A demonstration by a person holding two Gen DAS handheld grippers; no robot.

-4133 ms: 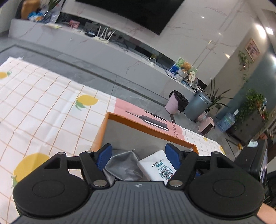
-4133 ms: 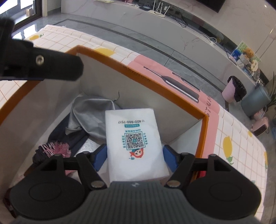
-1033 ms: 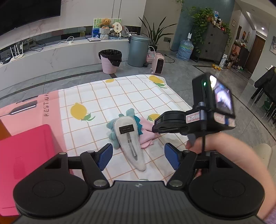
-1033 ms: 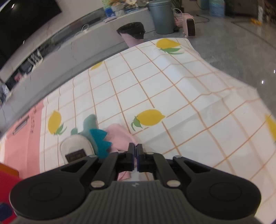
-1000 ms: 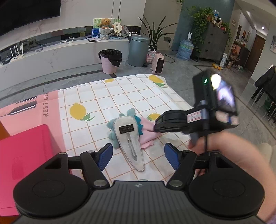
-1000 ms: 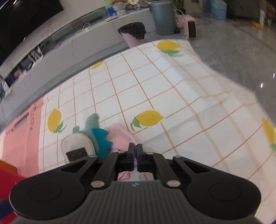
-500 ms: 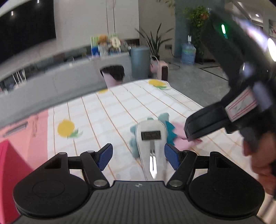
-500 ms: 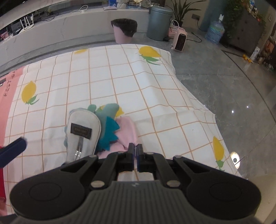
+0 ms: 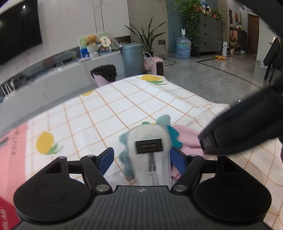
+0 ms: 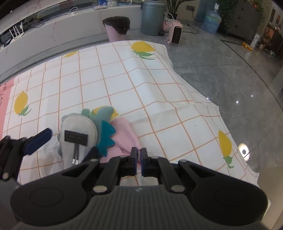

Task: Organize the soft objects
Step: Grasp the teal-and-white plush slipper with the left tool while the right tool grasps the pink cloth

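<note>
1. Only the left wrist view shows a red box (image 9: 7, 210) edge at far left.
2. The plush pouch (image 9: 150, 150) lies on the lemon-print cloth (image 10: 141, 85), partly atop a pink cloth (image 10: 123, 139).
3. Left tool (image 9: 141, 159), angled down, straddles the pouch, its jaws opening.
4. Right tool (image 10: 138, 157), pitched steeply, is pressed together just above the pink cloth.

The cloth (image 10: 159, 85) is white, crossed by a thin orange grid and scattered with yellow lemons on green leaves; its left edge turns salmon pink. On it lies a pale grey pouch (image 10: 77, 134) with a dark label, over a teal plush toy (image 10: 104, 127) with darker teal spikes, and beside them a soft pink cloth (image 10: 123, 138). Both grippers are black with blue pads (image 9: 106, 159). Beyond the far edge stand a pink bin (image 10: 115, 26) with a black liner and a grey-blue one (image 10: 153, 16).
</note>
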